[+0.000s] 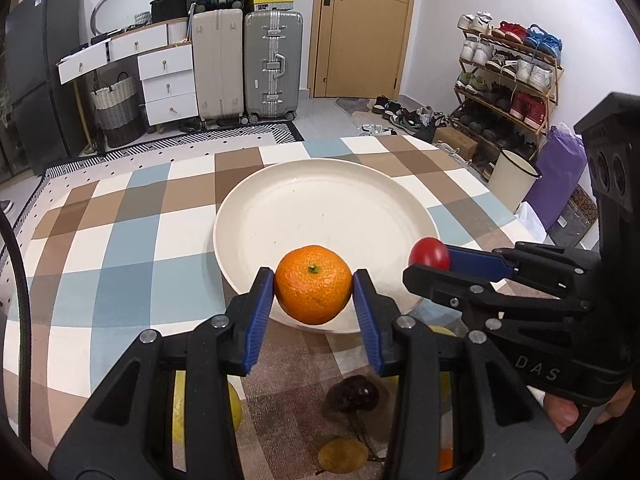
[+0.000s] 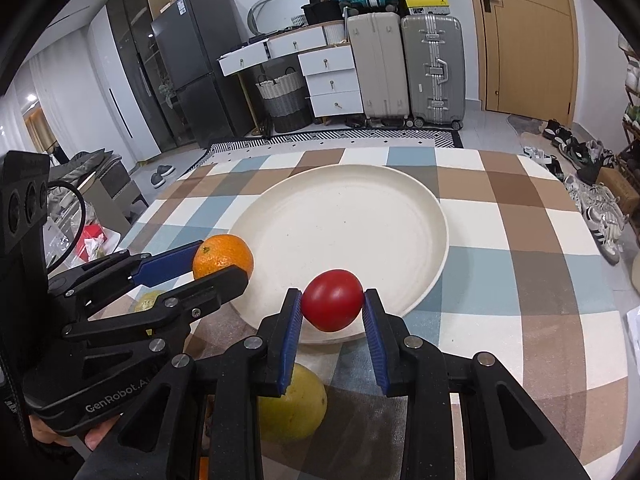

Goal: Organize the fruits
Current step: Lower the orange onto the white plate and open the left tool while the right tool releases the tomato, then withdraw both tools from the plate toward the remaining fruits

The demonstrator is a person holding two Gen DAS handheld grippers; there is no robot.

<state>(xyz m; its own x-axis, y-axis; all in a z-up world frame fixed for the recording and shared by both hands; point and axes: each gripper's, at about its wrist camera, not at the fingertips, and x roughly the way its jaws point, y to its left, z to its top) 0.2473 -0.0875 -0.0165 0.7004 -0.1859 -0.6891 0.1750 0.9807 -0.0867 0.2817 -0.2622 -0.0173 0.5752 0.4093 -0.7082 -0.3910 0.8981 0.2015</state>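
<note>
The left tool (image 1: 313, 292) points forward and slightly down, its two blue-padded fingers (image 1: 260, 312) pressed against opposite sides of an orange (image 1: 313, 290) held clear of the table. The right tool (image 2: 332, 306) sits just beside it on the right, angled inward, its fingers (image 2: 291, 332) clamped on a red tomato (image 2: 332, 300). A bare hand (image 1: 568, 412) grips the right tool's handle from below.
</note>
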